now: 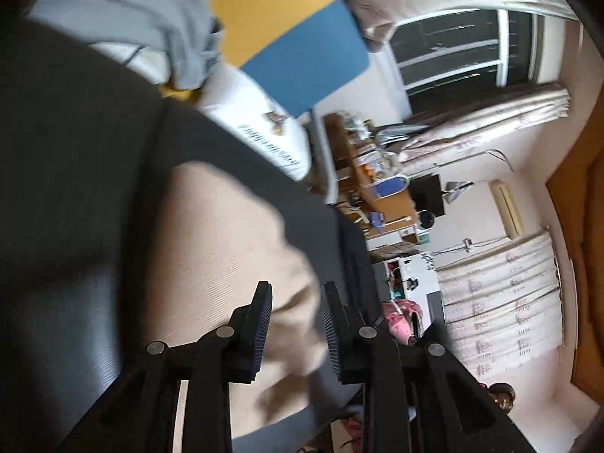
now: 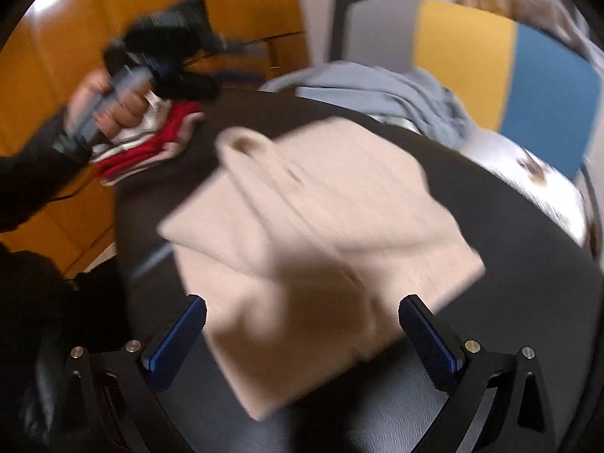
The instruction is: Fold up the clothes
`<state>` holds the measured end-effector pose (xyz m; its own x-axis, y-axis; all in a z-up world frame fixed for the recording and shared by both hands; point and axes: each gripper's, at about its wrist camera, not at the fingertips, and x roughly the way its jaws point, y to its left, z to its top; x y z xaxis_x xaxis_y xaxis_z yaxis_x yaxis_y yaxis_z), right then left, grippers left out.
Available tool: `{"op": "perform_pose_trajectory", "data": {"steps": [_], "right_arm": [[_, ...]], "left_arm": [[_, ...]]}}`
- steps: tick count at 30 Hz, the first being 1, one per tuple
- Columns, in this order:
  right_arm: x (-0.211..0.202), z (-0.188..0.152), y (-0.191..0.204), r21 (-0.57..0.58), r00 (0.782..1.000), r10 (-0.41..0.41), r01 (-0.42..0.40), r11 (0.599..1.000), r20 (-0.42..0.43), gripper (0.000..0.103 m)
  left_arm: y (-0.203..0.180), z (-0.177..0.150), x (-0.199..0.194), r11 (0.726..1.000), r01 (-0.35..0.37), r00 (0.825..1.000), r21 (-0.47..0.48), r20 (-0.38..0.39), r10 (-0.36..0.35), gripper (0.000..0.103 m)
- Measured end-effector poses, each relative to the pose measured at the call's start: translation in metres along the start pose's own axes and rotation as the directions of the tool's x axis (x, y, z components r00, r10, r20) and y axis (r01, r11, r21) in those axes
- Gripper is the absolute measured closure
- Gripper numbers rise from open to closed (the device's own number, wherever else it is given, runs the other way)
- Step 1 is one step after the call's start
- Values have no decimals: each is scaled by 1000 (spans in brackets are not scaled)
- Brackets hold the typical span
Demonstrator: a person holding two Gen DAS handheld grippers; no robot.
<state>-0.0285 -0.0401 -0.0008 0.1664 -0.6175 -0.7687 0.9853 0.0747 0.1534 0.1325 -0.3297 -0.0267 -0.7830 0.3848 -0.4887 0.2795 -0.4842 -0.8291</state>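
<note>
grey garment (image 2: 396,90), red-and-white cloth (image 2: 147,151) flanking folded beige garment (image 2: 321,234)

Both fisheye views are smeared by motion blur, heaviest on the beige garment (image 2: 313,234); edges bend and darken into a black rim; a soft shadow lies on the cloth; glare shines on the orange panel (image 2: 53,3); the window (image 1: 464,49) looks dark.

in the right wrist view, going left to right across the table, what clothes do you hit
red and white garment → beige garment → grey-blue garment → white printed garment
</note>
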Motion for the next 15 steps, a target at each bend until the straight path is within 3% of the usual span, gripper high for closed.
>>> {"op": "perform_pose_trajectory", "data": {"steps": [2,4,6,9,12,14,15], "right_arm": [[23,28,2,-27,993,92,-94,995,-71,0],[43,42,11,-12,968,185,-189,982,-168,0],[68,58,16,-51,957,157,-174,983,-242,0],[90,71,18,0,927,207,-218,976,-312,0],[85,55,26,93,872,338,-327,940,-353,0],[73,29,30,168,838,411,-375,912,-358,0],[69,11,28,202,838,408,-357,912,-362,0]], "left_arm": [[19,-12,-6,1000,-24,1000,0,-9,24,78],[33,-22,-5,1000,-13,999,6,-40,13,78],[37,-29,3,1000,-21,998,21,-60,23,78],[39,-42,15,999,-6,995,45,-103,11,78],[33,-56,24,991,88,985,101,-158,-71,78],[28,-70,33,977,167,965,131,-227,-134,78],[26,-77,38,969,201,952,144,-263,-159,78]]}}
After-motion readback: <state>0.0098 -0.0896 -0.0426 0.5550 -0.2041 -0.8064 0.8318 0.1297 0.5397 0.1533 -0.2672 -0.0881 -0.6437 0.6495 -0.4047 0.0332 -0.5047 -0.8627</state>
